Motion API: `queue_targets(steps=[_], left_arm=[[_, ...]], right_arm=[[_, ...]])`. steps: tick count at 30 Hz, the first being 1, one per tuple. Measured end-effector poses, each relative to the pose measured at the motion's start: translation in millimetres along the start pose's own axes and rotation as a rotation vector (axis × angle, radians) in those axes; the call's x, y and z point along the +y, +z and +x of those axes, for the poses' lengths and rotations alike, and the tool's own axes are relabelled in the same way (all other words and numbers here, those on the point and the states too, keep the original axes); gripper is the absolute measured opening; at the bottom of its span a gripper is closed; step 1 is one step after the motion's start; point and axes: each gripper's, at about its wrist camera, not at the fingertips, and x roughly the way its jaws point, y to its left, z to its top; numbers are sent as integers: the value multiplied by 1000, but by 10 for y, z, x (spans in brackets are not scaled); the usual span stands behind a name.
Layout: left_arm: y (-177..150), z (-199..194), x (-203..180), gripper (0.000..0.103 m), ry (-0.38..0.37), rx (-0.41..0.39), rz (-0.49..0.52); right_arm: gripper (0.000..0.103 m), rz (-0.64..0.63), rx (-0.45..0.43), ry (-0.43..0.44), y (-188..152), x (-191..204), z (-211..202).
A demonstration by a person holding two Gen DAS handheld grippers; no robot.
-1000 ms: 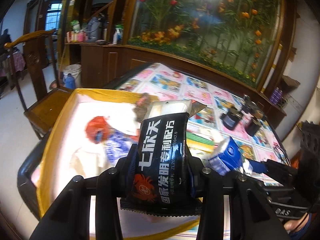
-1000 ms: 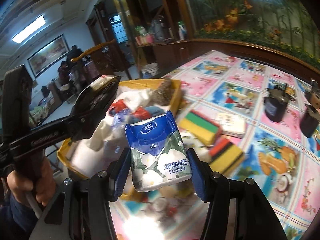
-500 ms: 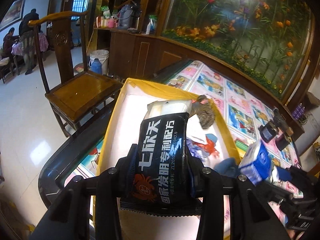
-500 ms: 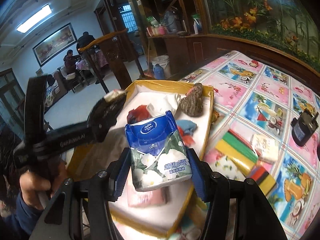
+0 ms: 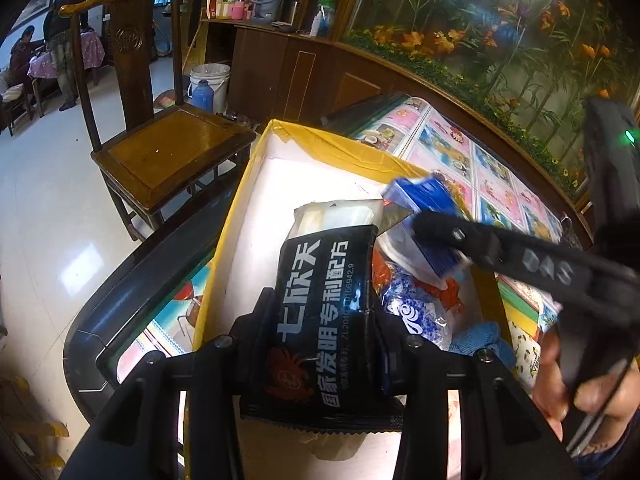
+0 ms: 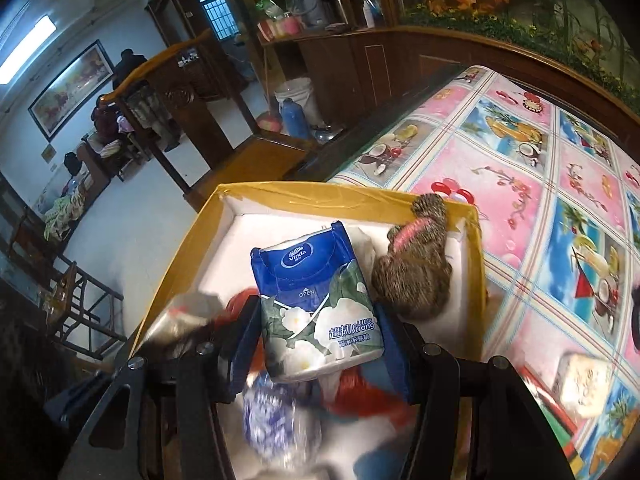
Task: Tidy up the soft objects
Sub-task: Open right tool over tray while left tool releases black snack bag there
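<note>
My left gripper (image 5: 320, 316) is shut on a black packet with white Chinese print (image 5: 324, 320) and holds it over the yellow-rimmed white box (image 5: 256, 168). My right gripper (image 6: 316, 320) is shut on a blue-and-white tissue pack (image 6: 316, 300) above the same box (image 6: 320, 192). In the left wrist view the right gripper (image 5: 424, 216) comes in from the right with the tissue pack (image 5: 424, 196). A brown plush toy (image 6: 416, 272), a blue-patterned bag (image 5: 412, 312) and red soft items lie in the box.
The box stands at the end of a table with a colourful fruit-print cloth (image 6: 540, 184). A wooden chair (image 5: 168, 148) stands beside the table. Sponges and a small white pack (image 6: 584, 384) lie on the cloth to the right. A wooden cabinet is behind.
Both grippers have moved further over the box, each still holding its item. The right gripper now reaches across in front of the left one.
</note>
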Motion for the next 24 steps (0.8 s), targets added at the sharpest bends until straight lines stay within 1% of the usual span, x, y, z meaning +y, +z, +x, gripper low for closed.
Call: queue_targets(steps=[5, 12, 17, 19, 24], left_arm=[[-5, 8, 1, 42, -3, 3, 3], [23, 24, 51, 43, -10, 6, -26], [6, 2, 38, 50, -13, 3, -23], [-2, -21, 29, 61, -22, -6, -14], [-18, -94, 15, 68, -26, -37, -5]], right_arm=[[61, 16, 40, -4, 132, -13, 261], [62, 16, 53, 1, 177, 23, 348], [63, 29, 59, 13, 164, 22, 345], [63, 29, 59, 14, 153, 21, 326], [66, 25, 41, 20, 130, 34, 211]])
